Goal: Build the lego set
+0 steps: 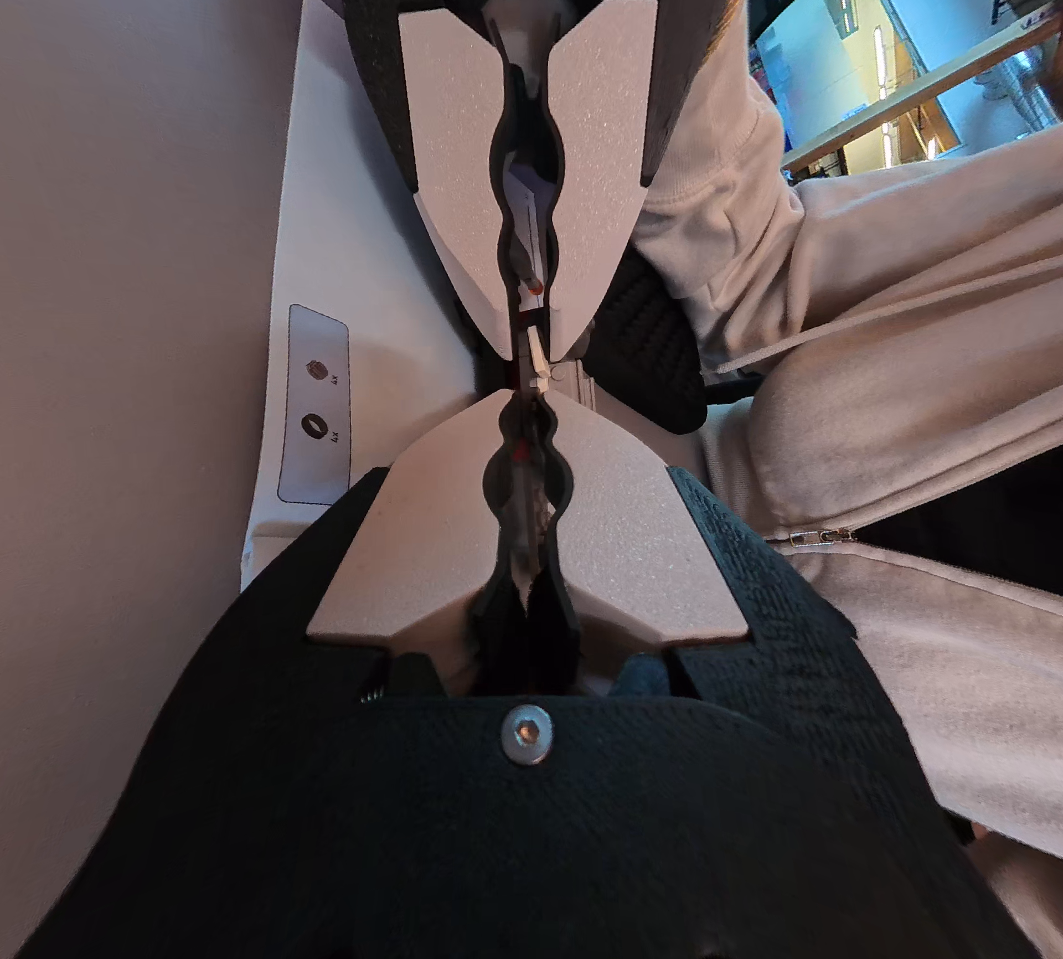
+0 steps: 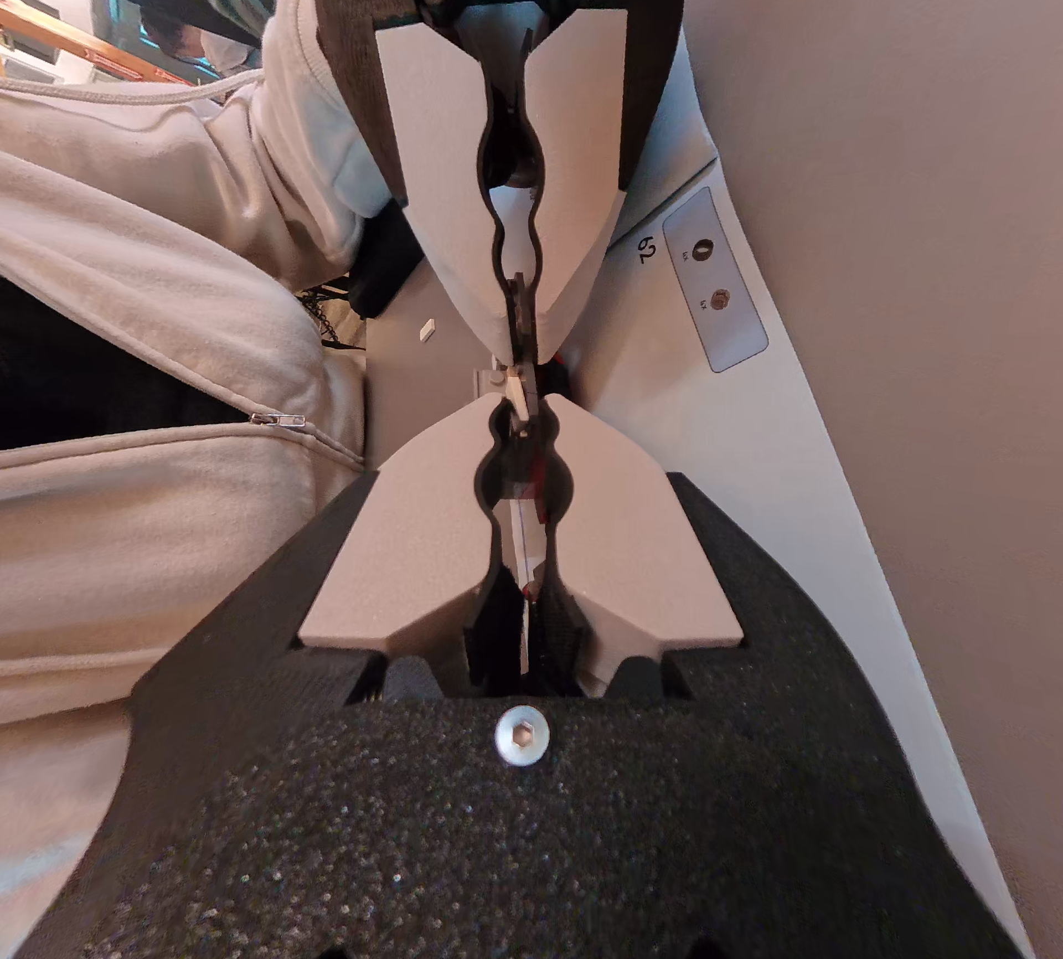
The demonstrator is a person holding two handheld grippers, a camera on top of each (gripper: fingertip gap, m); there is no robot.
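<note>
My two grippers meet tip to tip over an open instruction booklet (image 1: 345, 218). In the left wrist view my left gripper (image 1: 524, 401) is shut on a thin lego assembly with grey and red parts showing between its pads. The right gripper (image 1: 529, 353) faces it from above, shut on the other end. A small white piece (image 1: 539, 361) and a grey studded plate (image 1: 570, 376) show in the gap. In the right wrist view my right gripper (image 2: 520, 405) is shut on a thin white and red part. The left gripper (image 2: 523, 353) holds a dark piece (image 2: 520, 307). A white piece (image 2: 517, 389) bridges the tips.
The booklet (image 2: 661, 413) lies on a pale table (image 1: 115, 413) and shows a grey parts box (image 2: 716, 281). A small loose white tile (image 2: 427, 330) lies on the page. A person in a beige zip hoodie (image 1: 863, 356) sits close behind the grippers. The tips of both grippers are at nearly the same place.
</note>
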